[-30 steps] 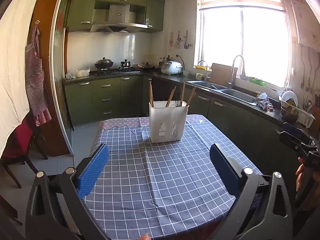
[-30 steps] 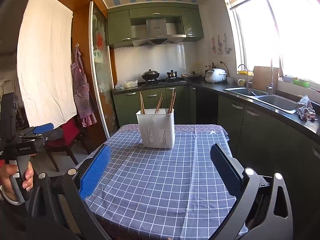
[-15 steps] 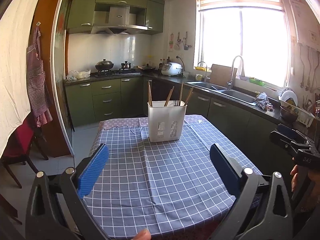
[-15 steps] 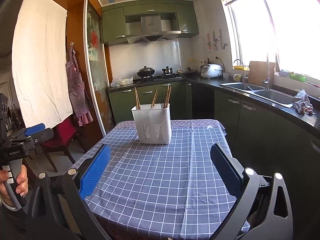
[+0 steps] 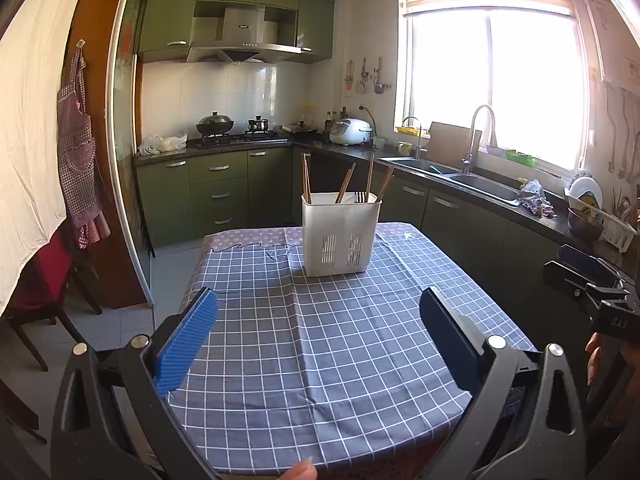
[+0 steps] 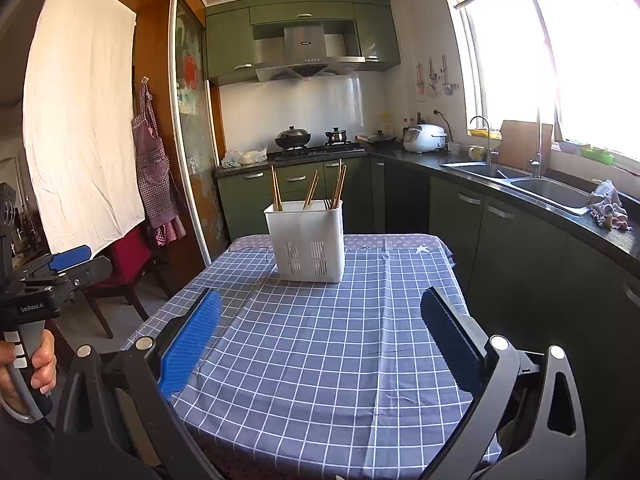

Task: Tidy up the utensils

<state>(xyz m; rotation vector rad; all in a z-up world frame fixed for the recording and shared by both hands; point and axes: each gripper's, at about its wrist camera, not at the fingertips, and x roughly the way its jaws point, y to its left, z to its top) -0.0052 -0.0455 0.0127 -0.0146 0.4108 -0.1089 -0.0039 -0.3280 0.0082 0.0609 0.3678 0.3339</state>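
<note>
A white slotted utensil holder (image 5: 341, 233) (image 6: 309, 241) stands upright at the far end of the table, on a blue checked cloth (image 5: 320, 340) (image 6: 320, 344). Several wooden chopsticks (image 5: 306, 178) (image 6: 276, 188) and dark fork tines (image 5: 360, 197) stick out of its top. My left gripper (image 5: 318, 304) hangs open over the table's near end, nothing between its blue pads. My right gripper (image 6: 320, 306) is open and empty too, well short of the holder. Each gripper shows at the edge of the other's view, held by a hand (image 6: 38, 364).
Dark green cabinets and a black counter with a sink (image 5: 472, 180) run along the right and back walls. A stove with pots (image 5: 216, 126) stands at the back. A red chair (image 5: 40, 280) and a hanging apron (image 5: 78, 152) are left of the table.
Both grippers stay open and drift slightly; the holder shifts a little left in the right wrist view. The right gripper sinks lower at the edge of the left wrist view.
</note>
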